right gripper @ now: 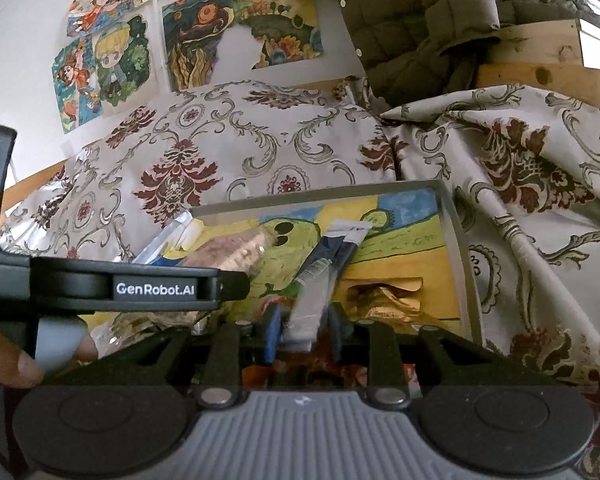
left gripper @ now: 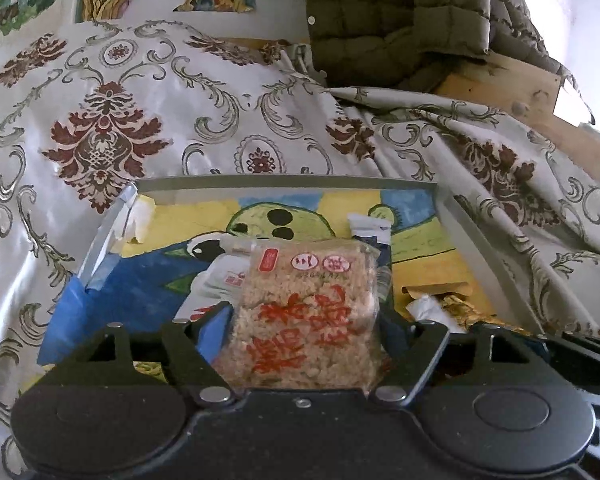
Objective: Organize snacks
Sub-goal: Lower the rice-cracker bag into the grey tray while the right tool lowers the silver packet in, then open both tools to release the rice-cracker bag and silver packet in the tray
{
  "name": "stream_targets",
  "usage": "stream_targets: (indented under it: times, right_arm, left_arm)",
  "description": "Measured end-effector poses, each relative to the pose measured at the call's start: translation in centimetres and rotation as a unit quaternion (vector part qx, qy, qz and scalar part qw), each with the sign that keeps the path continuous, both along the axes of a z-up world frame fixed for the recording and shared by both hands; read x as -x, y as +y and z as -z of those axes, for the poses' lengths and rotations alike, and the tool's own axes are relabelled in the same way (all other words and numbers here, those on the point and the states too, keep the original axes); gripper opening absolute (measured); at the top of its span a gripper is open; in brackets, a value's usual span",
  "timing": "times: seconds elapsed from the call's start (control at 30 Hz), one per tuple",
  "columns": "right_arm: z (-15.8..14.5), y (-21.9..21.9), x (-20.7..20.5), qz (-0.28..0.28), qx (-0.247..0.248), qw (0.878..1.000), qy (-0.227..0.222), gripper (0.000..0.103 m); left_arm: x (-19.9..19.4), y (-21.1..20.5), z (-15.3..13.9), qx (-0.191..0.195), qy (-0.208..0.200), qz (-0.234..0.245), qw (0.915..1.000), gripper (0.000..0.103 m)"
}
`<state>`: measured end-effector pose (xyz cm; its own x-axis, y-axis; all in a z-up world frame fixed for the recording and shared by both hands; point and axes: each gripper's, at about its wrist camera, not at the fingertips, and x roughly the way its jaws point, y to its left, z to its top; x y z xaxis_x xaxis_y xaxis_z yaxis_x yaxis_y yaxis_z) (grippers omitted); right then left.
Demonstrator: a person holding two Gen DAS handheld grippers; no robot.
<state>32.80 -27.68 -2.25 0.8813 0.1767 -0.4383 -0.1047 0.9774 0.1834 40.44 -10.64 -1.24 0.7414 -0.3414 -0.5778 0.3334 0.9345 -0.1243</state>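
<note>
A clear packet of rice crisp with red print lies between the fingers of my left gripper and fills the gap from side to side. Its far end reaches over the grey tray, whose floor is a painted picture. The pads sit at the packet's edges and do not squeeze it. My right gripper stands narrowly open around a long silver and dark sachet, with a thin gap at each blue pad. The sachet's far end rests in the tray. The left gripper's finger crosses the right wrist view.
A gold foil packet and a brown paper piece lie in the tray's right part, with white packets under the rice crisp. The tray sits on a patterned cloth. A quilted jacket hangs behind. A person's fingers hold the left gripper.
</note>
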Motion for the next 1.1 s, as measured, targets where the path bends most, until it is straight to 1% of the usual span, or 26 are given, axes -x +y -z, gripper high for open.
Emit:
stream_targets:
  times: [0.03, 0.1, 0.17, 0.27, 0.33, 0.37, 0.43, 0.5, 0.67, 0.7, 0.83, 1.1]
  right_arm:
    - [-0.1, 0.0, 0.2, 0.001, 0.003, 1.000, -0.002, 0.041]
    - [-0.3, -0.1, 0.7, 0.005, 0.010, 1.000, -0.007, 0.049]
    - [-0.5, -0.4, 1.2, 0.009, 0.012, 1.000, -0.009, 0.049]
    - [-0.8, -1.1, 1.8, 0.017, 0.008, 1.000, -0.009, 0.052]
    - [-1.1, -1.5, 2.2, 0.023, 0.006, 1.000, -0.013, 0.059]
    - [-1.2, -1.6, 2.4, 0.025, 0.005, 1.000, -0.015, 0.061]
    - [-1.5, -1.9, 2.7, 0.029, 0.001, 0.999, -0.021, 0.068]
    - [-1.7, -2.1, 3.0, 0.032, -0.002, 0.999, -0.026, 0.071]
    - [-2.8, -2.2, 3.9, 0.033, -0.004, 0.999, -0.040, 0.079]
    - [-3.1, -2.3, 4.1, 0.034, -0.003, 0.998, -0.043, 0.082]
    - [-4.2, -2.4, 5.1, 0.038, -0.005, 0.998, -0.055, 0.086]
    - [-6.5, -3.3, 7.6, 0.047, -0.023, 0.997, -0.064, 0.093]
  left_arm:
    - [0.0, 0.1, -0.1, 0.007, -0.001, 0.000, 1.0000, 0.083]
    - [0.2, 0.2, -0.4, 0.022, -0.002, 0.001, 0.9998, 0.086]
    - [0.2, 0.2, -0.7, 0.030, -0.003, -0.001, 0.9995, 0.088]
    - [0.3, 0.3, -1.2, 0.041, -0.005, -0.011, 0.9991, 0.090]
    - [0.6, 0.5, -1.6, 0.049, -0.008, -0.016, 0.9986, 0.091]
    - [0.7, 0.6, -1.8, 0.051, -0.010, -0.018, 0.9985, 0.092]
    - [1.2, 0.8, -2.2, 0.052, -0.019, -0.022, 0.9982, 0.094]
    - [1.8, 1.0, -2.7, 0.054, -0.030, -0.027, 0.9977, 0.099]
    - [3.4, 1.4, -3.9, 0.053, -0.053, -0.040, 0.9964, 0.102]
    - [3.7, 1.5, -4.1, 0.054, -0.056, -0.043, 0.9961, 0.102]
    - [5.5, 2.2, -5.1, 0.053, -0.066, -0.056, 0.9948, 0.102]
    - [11.3, 5.1, -6.3, 0.068, -0.073, -0.096, 0.9904, 0.102]
